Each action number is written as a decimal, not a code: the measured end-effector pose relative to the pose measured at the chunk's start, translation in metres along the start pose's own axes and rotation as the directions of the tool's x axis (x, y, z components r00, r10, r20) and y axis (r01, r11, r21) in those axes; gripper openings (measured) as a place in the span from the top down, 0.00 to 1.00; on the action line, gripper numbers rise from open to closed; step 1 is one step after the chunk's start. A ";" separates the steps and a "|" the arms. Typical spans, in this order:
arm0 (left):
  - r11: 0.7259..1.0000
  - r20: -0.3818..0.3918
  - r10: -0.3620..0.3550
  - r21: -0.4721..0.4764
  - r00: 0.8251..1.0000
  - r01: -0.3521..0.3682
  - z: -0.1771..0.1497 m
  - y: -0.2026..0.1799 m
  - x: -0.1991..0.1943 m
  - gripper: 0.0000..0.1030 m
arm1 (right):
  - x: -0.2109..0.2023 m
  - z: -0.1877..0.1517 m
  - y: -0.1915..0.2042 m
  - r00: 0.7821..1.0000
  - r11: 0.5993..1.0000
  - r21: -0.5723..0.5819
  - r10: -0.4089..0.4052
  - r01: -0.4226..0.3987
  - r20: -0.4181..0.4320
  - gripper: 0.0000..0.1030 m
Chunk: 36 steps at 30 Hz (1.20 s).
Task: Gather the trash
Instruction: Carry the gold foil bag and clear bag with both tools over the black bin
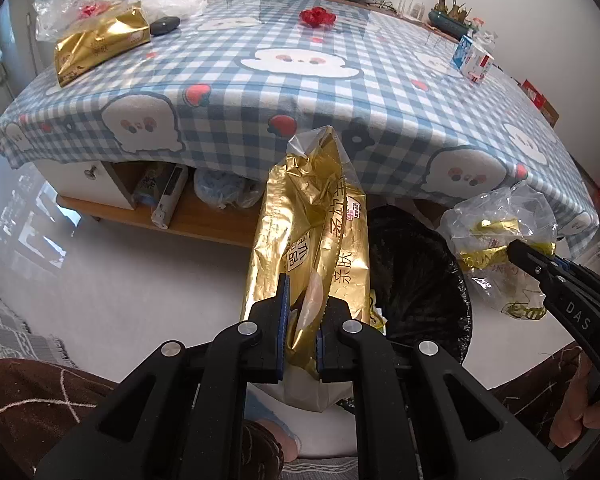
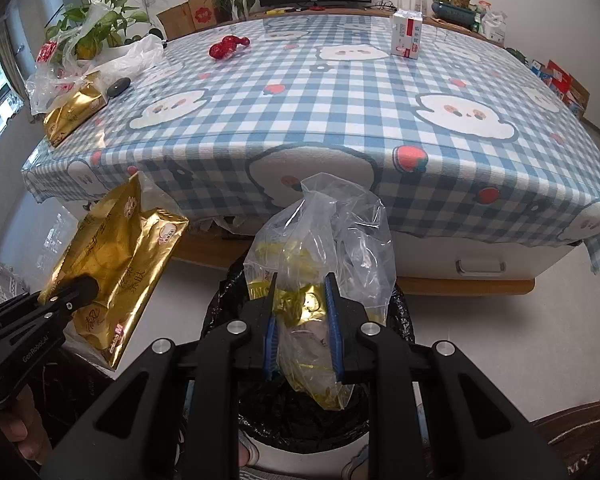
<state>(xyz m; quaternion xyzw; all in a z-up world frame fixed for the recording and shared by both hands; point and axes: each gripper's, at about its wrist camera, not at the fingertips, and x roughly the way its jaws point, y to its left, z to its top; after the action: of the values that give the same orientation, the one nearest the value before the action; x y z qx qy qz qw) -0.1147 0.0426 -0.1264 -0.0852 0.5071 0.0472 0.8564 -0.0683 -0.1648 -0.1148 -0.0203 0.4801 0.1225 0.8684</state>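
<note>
The left tongs (image 1: 302,312) are pinching a gold foil wrapper (image 1: 312,232), with the blue pads pressed against its lower part and the wrapper standing up between them. In the right wrist view the same gold foil wrapper (image 2: 116,264) is hanging at the left, just beside the bin, with the left tongs (image 2: 82,290) gripping its lower edge. The right tongs (image 2: 302,320) are pinching a clear plastic bag (image 2: 340,232) that is holding crumpled gold scraps; the bag is hanging directly over the trash bin (image 2: 300,420), which is lined with a black bag. In the left wrist view the right tongs (image 1: 516,250) are reaching in from the right with the clear plastic bag (image 1: 500,232), and the trash bin (image 1: 412,264) is standing on the floor between the two tongs, in front of the table (image 1: 300,92). The table is wearing a blue checked cloth with white cartoon figures. On it are lying a second gold wrapper (image 1: 96,46) beside loose plastic at the far left corner, a red crumpled item (image 1: 318,16) near the far edge, and a small carton (image 1: 472,58) at the right.
</note>
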 end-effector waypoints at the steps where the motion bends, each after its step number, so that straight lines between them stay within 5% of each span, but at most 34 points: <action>1: 1.000 -0.011 0.003 0.001 1.000 -0.003 0.001 -0.001 0.005 0.91 | 0.004 -0.001 0.000 1.000 1.000 0.001 0.000 0.000 -0.007 0.82; 36: 0.997 -0.185 0.076 0.037 0.980 -0.071 0.002 -0.003 0.101 0.91 | 0.118 -0.022 0.014 0.976 0.999 -0.032 0.002 -0.009 -0.216 0.79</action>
<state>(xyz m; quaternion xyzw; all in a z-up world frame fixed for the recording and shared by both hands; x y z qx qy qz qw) -0.0641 0.0395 -0.2141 -0.0576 0.5886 0.0630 0.8039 -0.0292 -0.1320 -0.2244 -0.0465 0.5695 0.1298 0.8103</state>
